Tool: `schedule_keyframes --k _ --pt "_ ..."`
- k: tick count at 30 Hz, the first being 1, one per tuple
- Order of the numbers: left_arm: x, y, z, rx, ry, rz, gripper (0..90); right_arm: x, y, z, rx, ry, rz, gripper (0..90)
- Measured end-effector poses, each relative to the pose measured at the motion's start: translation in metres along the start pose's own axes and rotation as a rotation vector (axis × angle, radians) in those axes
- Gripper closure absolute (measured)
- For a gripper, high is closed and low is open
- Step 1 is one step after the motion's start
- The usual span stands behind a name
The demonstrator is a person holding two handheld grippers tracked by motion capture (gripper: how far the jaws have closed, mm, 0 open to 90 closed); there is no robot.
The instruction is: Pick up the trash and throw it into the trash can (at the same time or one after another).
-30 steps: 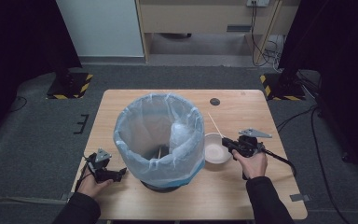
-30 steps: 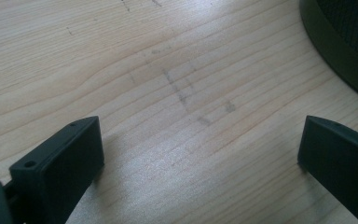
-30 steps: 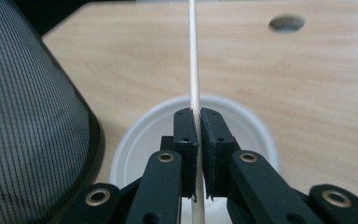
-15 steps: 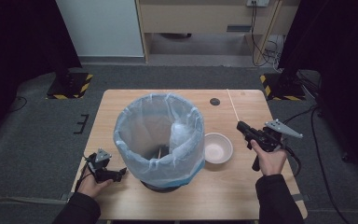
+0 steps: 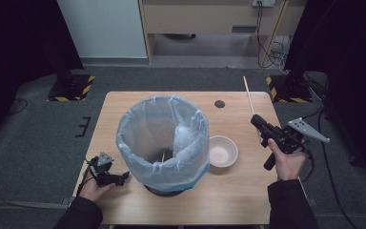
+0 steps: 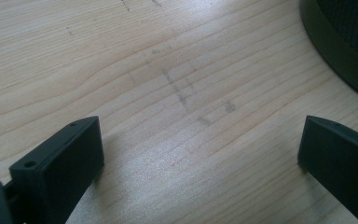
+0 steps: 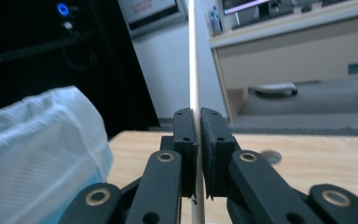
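A thin pale wooden stick (image 5: 249, 98) stands clamped between the pads of my right gripper (image 5: 256, 120), held above the table's right side and pointing away from me. In the right gripper view the stick (image 7: 192, 56) rises straight up out of the shut jaws of that gripper (image 7: 196, 114). A bin lined with a pale blue bag (image 5: 162, 138) stands mid-table, and a white bowl (image 5: 223, 151) sits just to its right. My left gripper (image 5: 123, 177) rests on the wood left of the bin's base. Its jaws stand wide apart in the left gripper view (image 6: 200, 135), with nothing between them.
The bin's dark base (image 6: 345, 46) lies close to the left gripper's right side. A small black disc (image 5: 219, 103) sits on the table (image 5: 124, 109) behind the bin. The bag's rim (image 7: 37, 140) bulges left of the right gripper. Something thin and brown lies inside the bin (image 5: 164, 153).
My right gripper has lifted away from the bowl and moved to the right, carrying the stick. The left gripper has stayed where it was.
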State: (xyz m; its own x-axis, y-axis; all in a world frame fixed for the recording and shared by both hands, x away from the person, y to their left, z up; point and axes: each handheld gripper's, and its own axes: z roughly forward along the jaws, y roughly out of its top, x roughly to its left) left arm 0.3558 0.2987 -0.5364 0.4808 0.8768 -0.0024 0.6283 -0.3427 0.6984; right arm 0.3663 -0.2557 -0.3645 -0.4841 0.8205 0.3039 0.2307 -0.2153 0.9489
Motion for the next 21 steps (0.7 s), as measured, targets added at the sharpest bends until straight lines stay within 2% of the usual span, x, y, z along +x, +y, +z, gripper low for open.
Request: schedule_keyframes --k 5,16,21 --pt "0.0 0.0 0.0 0.0 0.0 0.0 0.0 0.008 0.011 -0.006 -0.045 0.034 -0.009 85.9" --pt "0.0 0.0 0.0 0.0 0.0 0.0 0.0 0.022 0.023 -0.011 -0.091 0.085 -0.019 85.9" --pt "0.0 0.0 0.0 0.0 0.0 0.0 0.0 0.031 0.033 -0.014 -0.126 0.122 -0.035 85.9"
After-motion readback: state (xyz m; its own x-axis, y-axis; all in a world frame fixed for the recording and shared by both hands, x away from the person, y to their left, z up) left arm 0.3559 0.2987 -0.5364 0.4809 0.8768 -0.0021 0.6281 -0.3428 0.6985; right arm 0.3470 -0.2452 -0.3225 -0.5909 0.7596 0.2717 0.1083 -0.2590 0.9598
